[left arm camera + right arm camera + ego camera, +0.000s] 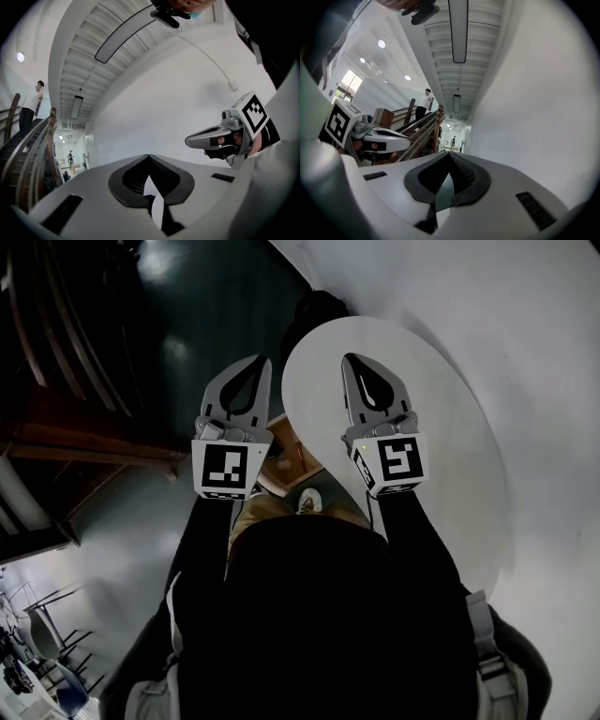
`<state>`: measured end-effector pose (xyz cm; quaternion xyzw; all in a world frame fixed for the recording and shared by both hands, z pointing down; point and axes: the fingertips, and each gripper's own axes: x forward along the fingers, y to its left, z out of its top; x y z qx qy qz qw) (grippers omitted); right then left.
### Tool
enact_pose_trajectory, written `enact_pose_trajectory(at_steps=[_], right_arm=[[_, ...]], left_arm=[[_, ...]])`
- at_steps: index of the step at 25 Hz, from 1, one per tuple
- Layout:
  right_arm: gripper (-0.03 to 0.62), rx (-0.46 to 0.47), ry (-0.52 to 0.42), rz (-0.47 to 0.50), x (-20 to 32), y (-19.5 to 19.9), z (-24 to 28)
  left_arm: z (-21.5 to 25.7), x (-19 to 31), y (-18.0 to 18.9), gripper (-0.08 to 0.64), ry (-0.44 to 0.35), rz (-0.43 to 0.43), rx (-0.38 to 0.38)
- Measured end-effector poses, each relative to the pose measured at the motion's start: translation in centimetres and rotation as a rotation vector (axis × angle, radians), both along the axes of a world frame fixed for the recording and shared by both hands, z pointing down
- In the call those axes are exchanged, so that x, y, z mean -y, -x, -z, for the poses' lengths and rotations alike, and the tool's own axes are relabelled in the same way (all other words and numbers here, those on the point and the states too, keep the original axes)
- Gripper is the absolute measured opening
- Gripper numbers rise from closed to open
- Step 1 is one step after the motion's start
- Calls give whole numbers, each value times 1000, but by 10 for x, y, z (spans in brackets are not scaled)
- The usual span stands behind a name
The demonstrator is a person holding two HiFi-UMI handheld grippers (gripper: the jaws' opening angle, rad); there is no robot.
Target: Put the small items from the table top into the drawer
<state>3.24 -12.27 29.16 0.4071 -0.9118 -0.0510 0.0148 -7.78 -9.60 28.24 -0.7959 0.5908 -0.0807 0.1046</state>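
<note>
The round white surface [450,456] lies on the right of the head view, far below the camera. Its oval runs from far left to near right over a pale floor [553,381]. What lies on its top cannot be made out in any view. At its near left edge a light wooden box-like piece [298,457] shows between the two arms, mostly hidden, and what it is cannot be told. Just nearer than that is a light shoe [309,501].

The right gripper [349,358] is held over the left part of the surface, with its long axis level and pointing away from the person. Its jaws are together, tip against tip, with nothing between them. The left gripper [262,358] is just beside it and parallel, left of the surface's edge. Its jaws are likewise closed tip to tip on nothing. Each has a marker cube [232,467] at its near end.

Past the jaws, the gripper views show a plain white wall [534,117]. To its left is a staircase with a wooden railing [424,126], with a person [425,104] standing on it under a long ceiling light [458,28].
</note>
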Motion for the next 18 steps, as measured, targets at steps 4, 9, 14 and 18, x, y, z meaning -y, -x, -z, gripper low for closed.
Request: enact_pose_trajectory(at_steps=[4, 9, 14, 18], right_arm=[[26, -3, 0, -3, 0, -2, -1], [26, -2, 1, -3, 0, -3, -1], [26, -4, 2, 0, -1, -1, 0], [26, -6, 2, 4, -1, 2, -1]], left_arm=[[-2, 0, -1, 15, 1, 0, -3], [0, -1, -4, 15, -3, -6, 5], [1, -2, -4, 15, -2, -10, 9], [2, -3, -2, 15, -1, -3, -7]])
